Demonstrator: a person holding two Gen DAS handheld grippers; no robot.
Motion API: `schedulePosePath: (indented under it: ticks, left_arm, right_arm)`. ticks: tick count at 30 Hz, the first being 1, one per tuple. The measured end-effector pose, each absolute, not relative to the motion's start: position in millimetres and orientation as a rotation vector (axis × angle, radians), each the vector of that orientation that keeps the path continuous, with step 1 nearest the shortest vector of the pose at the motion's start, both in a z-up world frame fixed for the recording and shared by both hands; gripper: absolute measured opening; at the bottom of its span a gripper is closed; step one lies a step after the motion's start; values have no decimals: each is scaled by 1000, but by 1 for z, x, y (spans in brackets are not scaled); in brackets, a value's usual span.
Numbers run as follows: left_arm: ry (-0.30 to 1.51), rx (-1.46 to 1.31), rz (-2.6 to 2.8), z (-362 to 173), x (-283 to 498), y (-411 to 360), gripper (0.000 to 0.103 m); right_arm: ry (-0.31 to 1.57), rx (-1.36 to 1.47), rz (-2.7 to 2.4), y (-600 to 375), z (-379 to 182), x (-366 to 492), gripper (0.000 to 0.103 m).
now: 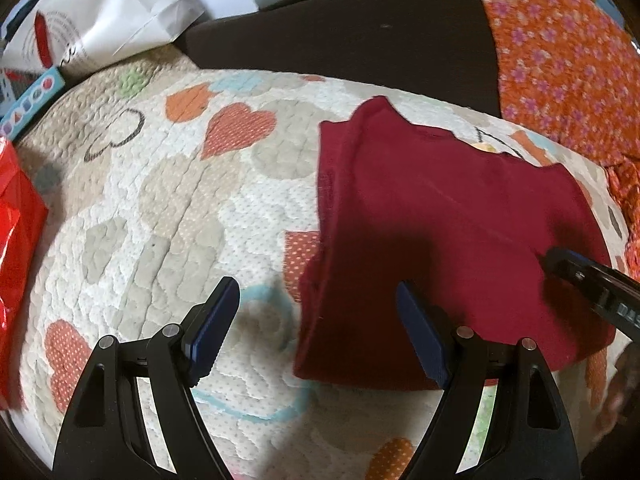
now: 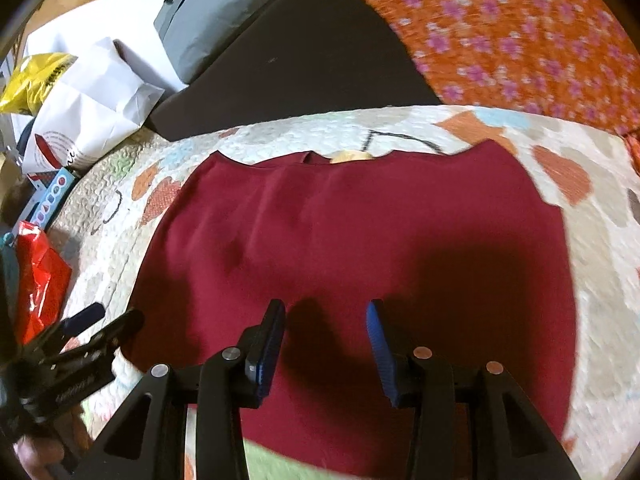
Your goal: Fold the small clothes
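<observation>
Two hand-held grippers (image 1: 318, 328) (image 2: 326, 348) above one dark-red garment (image 2: 352, 248)

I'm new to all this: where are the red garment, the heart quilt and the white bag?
Red garment (image 2: 360, 240): right wrist view, middle of the cloth.
Heart quilt (image 1: 160, 200): left wrist view, bare patch.
White bag (image 1: 120, 12): left wrist view, its creased side.

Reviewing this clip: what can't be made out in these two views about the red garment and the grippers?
- Red garment, right wrist view: near hem hidden behind the right gripper and cut by the bottom edge.
- Same garment, left wrist view: whether folded or single-layered is unclear; shadow covers its middle.
- Right gripper in the left wrist view: only one tip shows, cut by the right edge.
- Orange floral fabric: blurred, so what kind of item it is stays unclear.
</observation>
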State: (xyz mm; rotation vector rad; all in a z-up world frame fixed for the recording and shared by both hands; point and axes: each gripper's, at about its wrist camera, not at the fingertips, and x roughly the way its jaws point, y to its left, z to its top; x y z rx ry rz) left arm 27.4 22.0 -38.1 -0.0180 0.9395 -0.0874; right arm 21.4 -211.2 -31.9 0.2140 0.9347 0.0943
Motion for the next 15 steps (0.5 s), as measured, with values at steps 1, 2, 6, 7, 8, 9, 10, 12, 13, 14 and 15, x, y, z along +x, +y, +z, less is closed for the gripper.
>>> schedulePosePath:
  ticks: [1,2,6,7,8,9,10,12,13,14,15]
  left_arm:
    - [945,-25,-84,-39,29,24,81]
    - [951,-31,-85,-39,31,25,81]
    - [960,-4,-69,-43,38,29,81]
    - [963,-4,-68,-43,39,31,81]
    - [968,-14,-72,-44,40,34,81]
    - [975,-35,-80,-44,42,37,81]
    - [982,-51,-84,-45,44,40,81]
    - [999,-79,-87,-47,47,43,81]
    - [1005,-89,-85,-48,49,45,81]
    - [1007,-96,-82,-48,49,46,81]
    - [1007,-103,-81,-48,50,46,81]
  right_arm:
    - [943,207,101,-206,-36,30,41]
    - [954,201,113,-201,-41,39,41]
    - [966,161,123,-185,-51,64,43]
    - [967,149,136,-180,-49,72,43]
    - [969,150,160,-176,-46,80,43]
    - [967,156,185,-173,-44,86,43]
    - [965,157,201,-171,-41,92,43]
    - [957,141,190,-167,-38,105,43]
    - [952,129,171,-166,-37,112,43]
    - [946,120,153,-167,-37,118,43]
    - [945,115,137,-168,-39,123,43]
